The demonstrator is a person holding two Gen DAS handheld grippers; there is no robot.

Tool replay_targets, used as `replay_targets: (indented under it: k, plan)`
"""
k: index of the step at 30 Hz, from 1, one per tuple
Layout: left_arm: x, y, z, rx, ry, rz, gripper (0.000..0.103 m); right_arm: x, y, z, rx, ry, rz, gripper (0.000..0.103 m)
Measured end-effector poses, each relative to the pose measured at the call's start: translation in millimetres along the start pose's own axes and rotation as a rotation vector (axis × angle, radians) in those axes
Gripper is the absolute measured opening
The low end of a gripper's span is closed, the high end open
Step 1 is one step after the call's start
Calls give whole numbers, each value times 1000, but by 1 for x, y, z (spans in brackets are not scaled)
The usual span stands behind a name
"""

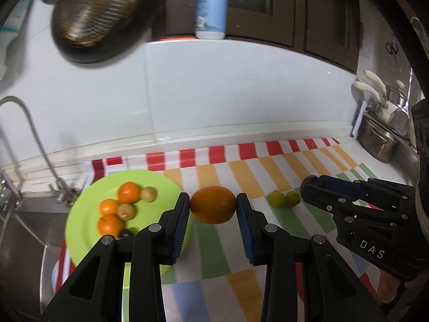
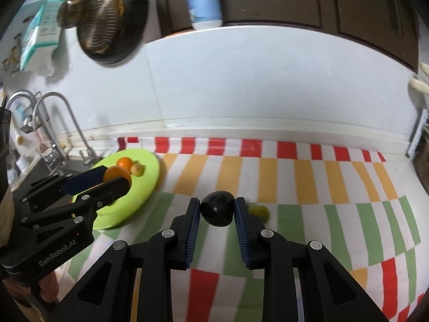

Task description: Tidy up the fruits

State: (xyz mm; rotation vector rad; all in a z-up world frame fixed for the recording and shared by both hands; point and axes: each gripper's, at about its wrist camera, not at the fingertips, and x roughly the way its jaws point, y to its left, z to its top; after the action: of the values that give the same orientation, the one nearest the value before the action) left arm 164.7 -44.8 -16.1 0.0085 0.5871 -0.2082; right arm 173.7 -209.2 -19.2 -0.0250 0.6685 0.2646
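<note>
The sorting looks well under way. The green plate (image 1: pixel 80 214) at the sink end of the striped cloth (image 1: pixel 268 171) already carries three small oranges (image 1: pixel 129 191), two pale brownish fruits (image 1: pixel 148 193) and one dark fruit at its near edge. The left gripper (image 1: pixel 213 209) is clamped on a larger orange fruit (image 1: pixel 213 208), held in the air beside the plate. The right gripper (image 2: pixel 217 212) is closed tight on a dark plum (image 2: pixel 216 211), held above the cloth. Two green fruits (image 1: pixel 283 199) lie loose on the cloth, apart from the plate. By my reading, both held fruits need setting down on the plate, then the green pair remains to be gathered
</note>
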Motion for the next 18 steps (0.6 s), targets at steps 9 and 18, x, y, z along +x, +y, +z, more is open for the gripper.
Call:
replay_targets:
  k: [9, 18]
  plan:
    - [-24, 34, -13, -56, -5, 90, 35, 6, 39, 1, -88, -9, 78, 28]
    - [-31, 66, -26, -86, 11, 166, 35, 22, 76, 10, -169, -19, 175, 28]
